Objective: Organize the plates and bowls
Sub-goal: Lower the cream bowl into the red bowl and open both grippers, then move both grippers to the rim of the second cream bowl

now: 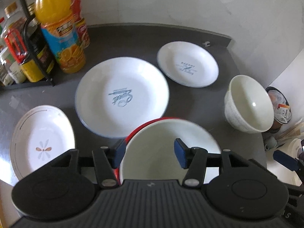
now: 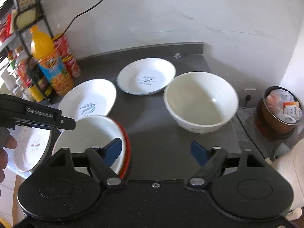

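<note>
The red-rimmed bowl (image 1: 167, 144) sat at the near edge of the dark desk (image 1: 190, 102), the left gripper (image 1: 149, 153) straddling its rim with jaws parted, one blue pad outside, one inside. The right gripper (image 2: 156, 153) hung beside it, jaws released and empty. Beyond lay a large white plate (image 1: 122, 96), a smaller plate (image 1: 188, 64), a white bowl (image 1: 248, 104) and an oval flowered dish (image 1: 42, 140).

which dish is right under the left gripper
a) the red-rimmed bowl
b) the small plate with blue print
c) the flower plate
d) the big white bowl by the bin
a: in the left wrist view the left gripper sits open over the red-rimmed bowl, one finger outside the bowl's rim and one inside, while the flower plate lies off to the left.
</note>
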